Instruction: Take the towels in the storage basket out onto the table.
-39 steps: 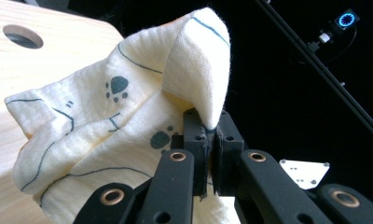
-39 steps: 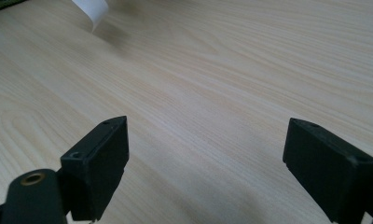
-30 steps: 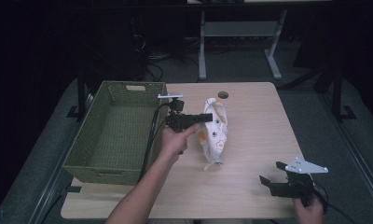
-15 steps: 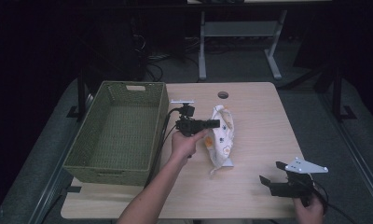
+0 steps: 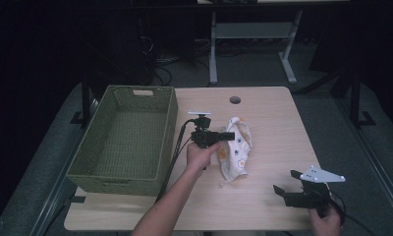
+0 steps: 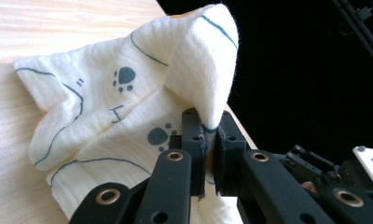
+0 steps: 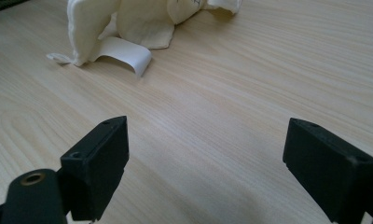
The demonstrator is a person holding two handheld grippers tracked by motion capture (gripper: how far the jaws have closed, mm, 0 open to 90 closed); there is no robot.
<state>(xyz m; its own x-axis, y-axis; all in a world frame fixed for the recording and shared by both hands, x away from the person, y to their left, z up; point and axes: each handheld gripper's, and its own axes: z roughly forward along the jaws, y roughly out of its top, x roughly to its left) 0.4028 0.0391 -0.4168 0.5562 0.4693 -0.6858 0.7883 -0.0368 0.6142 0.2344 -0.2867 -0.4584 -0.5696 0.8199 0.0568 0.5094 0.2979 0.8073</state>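
Note:
A cream cloth (image 5: 237, 153) printed with dark paw marks and orange patches lies crumpled at the middle of the wooden table (image 5: 278, 128). My left gripper (image 5: 228, 136) points right over the cloth's upper end. In the left gripper view the left gripper (image 6: 209, 140) is shut on a raised fold of the cloth (image 6: 105, 112), which stands up from the pinch. My right gripper (image 5: 286, 182) rests open near the table's front right. In the right gripper view the right gripper (image 7: 215, 154) holds nothing, and the cloth (image 7: 128, 18) lies far ahead with a white label (image 7: 124, 51) curling out.
A green woven basket (image 5: 171, 129) with nothing in it stands on the table's left half, close beside my left hand. A round cable hole (image 5: 235, 100) sits at the table's back edge. Desk legs and cables stand on the dark floor behind.
My left gripper has come down and a little toward the front with the cloth, which now slumps on the table instead of hanging stretched. The right gripper has not moved.

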